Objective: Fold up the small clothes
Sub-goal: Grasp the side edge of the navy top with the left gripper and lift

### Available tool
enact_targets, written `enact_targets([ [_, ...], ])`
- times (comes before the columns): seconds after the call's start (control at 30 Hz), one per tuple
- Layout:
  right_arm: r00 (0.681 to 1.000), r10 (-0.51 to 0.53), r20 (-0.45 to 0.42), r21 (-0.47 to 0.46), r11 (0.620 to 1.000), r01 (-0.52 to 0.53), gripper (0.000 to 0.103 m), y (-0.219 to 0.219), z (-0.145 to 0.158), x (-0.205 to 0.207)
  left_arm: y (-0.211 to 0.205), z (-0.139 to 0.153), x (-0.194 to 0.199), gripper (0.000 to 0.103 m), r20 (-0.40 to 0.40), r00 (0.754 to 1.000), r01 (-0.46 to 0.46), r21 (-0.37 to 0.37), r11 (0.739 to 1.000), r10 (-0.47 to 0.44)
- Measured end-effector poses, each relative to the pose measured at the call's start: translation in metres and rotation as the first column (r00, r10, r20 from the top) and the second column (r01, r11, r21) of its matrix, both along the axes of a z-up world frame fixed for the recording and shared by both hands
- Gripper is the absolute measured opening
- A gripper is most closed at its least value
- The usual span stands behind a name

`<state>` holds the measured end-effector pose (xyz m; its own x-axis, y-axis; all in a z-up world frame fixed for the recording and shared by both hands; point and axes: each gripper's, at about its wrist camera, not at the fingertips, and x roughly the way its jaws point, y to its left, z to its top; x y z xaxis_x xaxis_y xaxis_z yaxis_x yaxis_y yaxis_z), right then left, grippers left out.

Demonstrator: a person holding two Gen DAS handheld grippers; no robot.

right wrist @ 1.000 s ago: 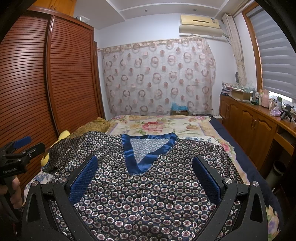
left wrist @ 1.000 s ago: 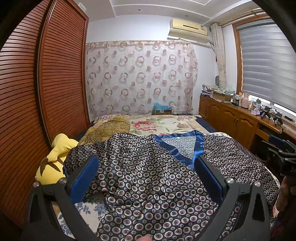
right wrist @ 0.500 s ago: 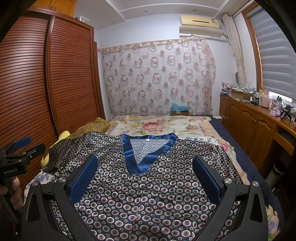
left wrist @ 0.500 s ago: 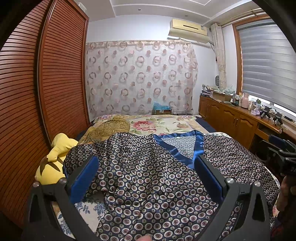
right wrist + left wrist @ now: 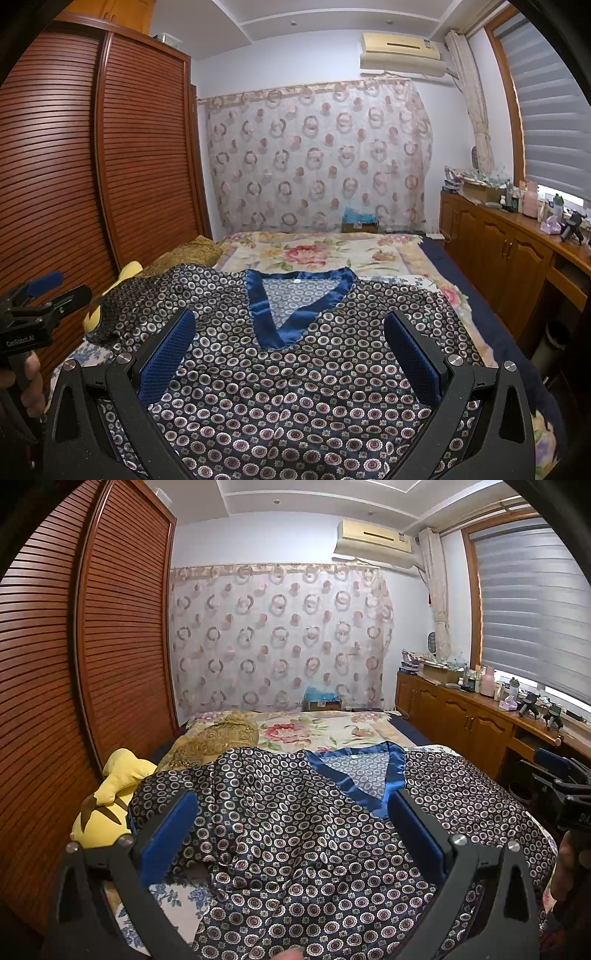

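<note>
Nothing really moves from a second ago to now: both grippers hover in the same spots and the garment lies just as it did.

Left wrist view: the left gripper (image 5: 291,812) has its blue-padded fingers (image 5: 168,834) spread wide, gripping nothing, hanging above the patterned top (image 5: 295,830). That top, dark navy with little rings and a blue satin V-neck (image 5: 354,775), is laid front-up across the near end of the bed (image 5: 314,731). Its left sleeve is rumpled and bunched near a yellow plush toy (image 5: 110,794), so the sleeve's end is hard to make out. The hem is cut off by the bottom of the frame. A gold cushion (image 5: 214,738) sits beyond the toy. At the far right edge, only part of the right gripper (image 5: 565,786) shows, too cropped to read from here.

Right wrist view: the right gripper (image 5: 288,339) is also wide open and empty, centred over the top's chest, with the V-neck straight ahead. The right sleeve runs toward the bed's edge and its tip is hidden behind the gripper frame. On the left edge the other gripper's handle is visible, with a hand (image 5: 29,384) wrapped round it, mostly cut off. A wooden cabinet (image 5: 498,266) lines the right wall; its clutter is too small to identify.
</note>
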<state>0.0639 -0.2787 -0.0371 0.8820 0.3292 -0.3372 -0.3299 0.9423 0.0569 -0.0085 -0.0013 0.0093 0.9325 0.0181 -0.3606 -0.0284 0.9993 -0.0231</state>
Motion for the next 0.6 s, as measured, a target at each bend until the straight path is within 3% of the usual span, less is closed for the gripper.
enact_targets([
  [0.6, 0.993, 0.098, -0.072, -0.039, 0.994, -0.101, 0.103, 0.031, -0.025, 0.027, 0.052, -0.036, 0.027, 0.103, -0.13, 0.991, -0.039, 0.021, 0.999, 0.041],
])
